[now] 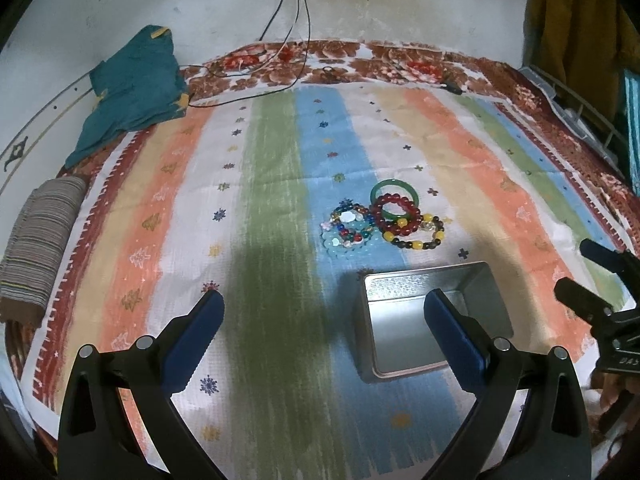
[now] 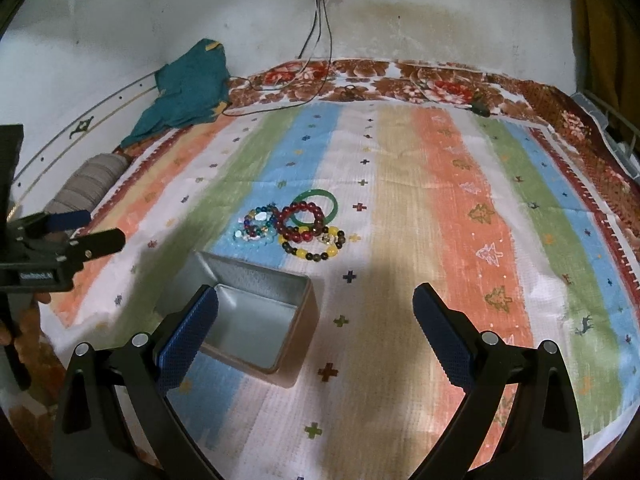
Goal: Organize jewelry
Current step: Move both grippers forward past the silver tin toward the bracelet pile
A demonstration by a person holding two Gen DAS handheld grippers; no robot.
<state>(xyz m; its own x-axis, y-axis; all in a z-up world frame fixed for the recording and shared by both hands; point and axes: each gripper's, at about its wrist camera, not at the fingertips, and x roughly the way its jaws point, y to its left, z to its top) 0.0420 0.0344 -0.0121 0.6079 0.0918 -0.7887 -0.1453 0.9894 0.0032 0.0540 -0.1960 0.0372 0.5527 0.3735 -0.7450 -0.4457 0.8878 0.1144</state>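
Observation:
A pile of bracelets lies on the striped cloth: a green bangle, a dark red bead bracelet, a yellow and brown bead bracelet and a multicoloured bead bracelet. An open empty metal tin stands just in front of the pile. My left gripper is open and empty, above the cloth left of the tin. My right gripper is open and empty, right of the tin.
A teal garment and a rolled striped cloth lie at the left. Cables run from a wall socket across the far edge. A wire rack stands at the right.

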